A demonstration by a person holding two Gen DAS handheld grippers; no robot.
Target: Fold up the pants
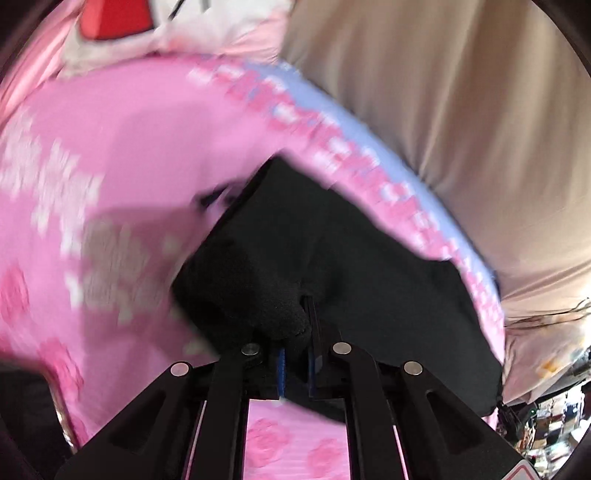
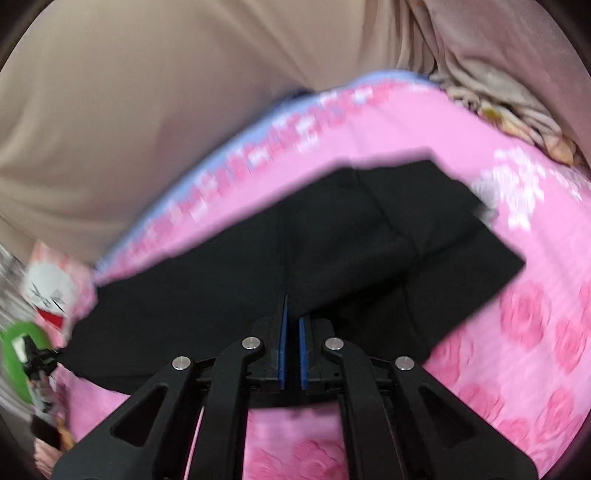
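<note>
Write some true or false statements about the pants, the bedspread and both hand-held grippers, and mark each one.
1. The pants are black. True.
2. The pants lie on a green bedspread. False: the bedspread is pink with a rose pattern.
3. The left hand-held gripper is shut on the pants. True.
4. The right hand-held gripper stands wide open. False: its jaws are shut at the pants' near edge.
5. A beige curtain hangs behind the bed. True.

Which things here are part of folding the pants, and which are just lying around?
Part of the job:
- black pants
- left claw, shut on the pants
- right claw, shut on the pants
- pink floral bedspread beneath

Just lying about:
- beige curtain
- cartoon-print pillow
- crumpled beige cloth
</note>
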